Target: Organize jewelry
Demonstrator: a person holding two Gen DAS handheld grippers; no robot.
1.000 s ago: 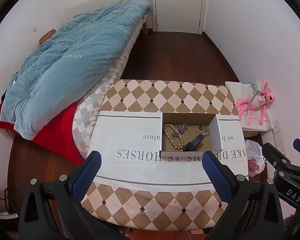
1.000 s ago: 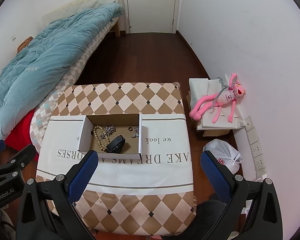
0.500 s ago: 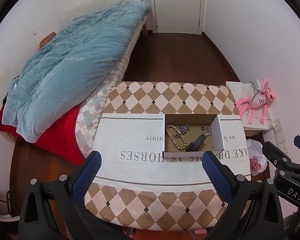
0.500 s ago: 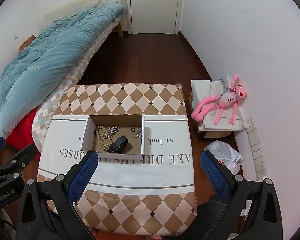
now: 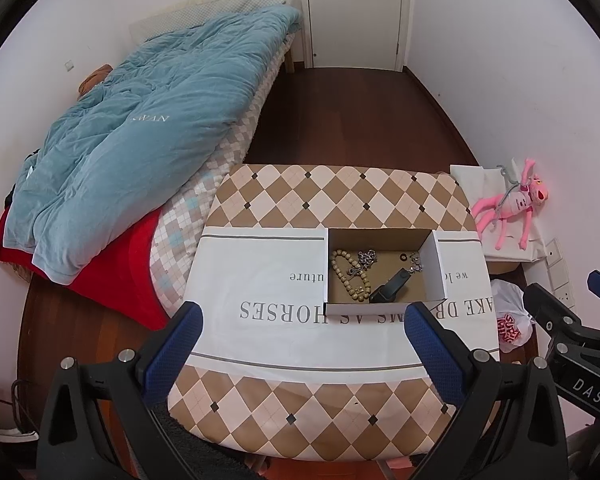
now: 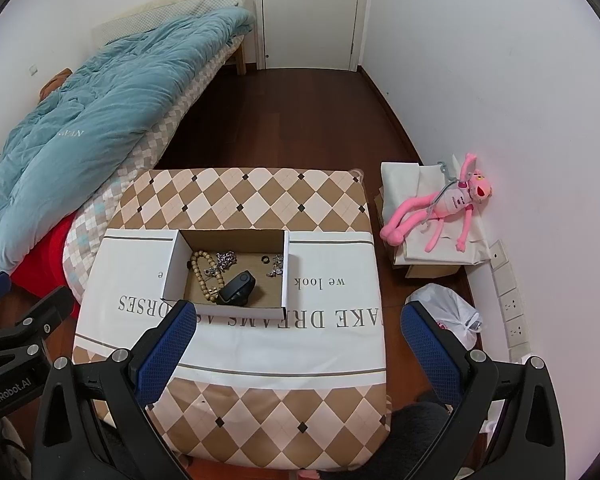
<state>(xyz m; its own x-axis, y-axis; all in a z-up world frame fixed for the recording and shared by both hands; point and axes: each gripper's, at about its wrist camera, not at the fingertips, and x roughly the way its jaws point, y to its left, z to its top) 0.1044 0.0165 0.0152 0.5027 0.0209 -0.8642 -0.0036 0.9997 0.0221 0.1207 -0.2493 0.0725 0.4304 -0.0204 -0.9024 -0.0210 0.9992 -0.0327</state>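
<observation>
Open cardboard box (image 5: 382, 274) on table (image 5: 340, 352) holds bead bracelet (image 5: 346, 274), silver chain (image 5: 367, 258), black watch (image 6: 238, 289); left gripper (image 5: 300, 340) and right gripper (image 6: 296, 338) above table's near side, jaws wide, empty; right view alone shows box's left inner wall.

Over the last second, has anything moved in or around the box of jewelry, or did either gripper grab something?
Only the view shifted a little: both cameras drifted slightly, so the table sits a bit differently in frame. The left gripper and right gripper are open and empty, as before. The bead bracelet, chain, black watch and box stayed put.
</observation>
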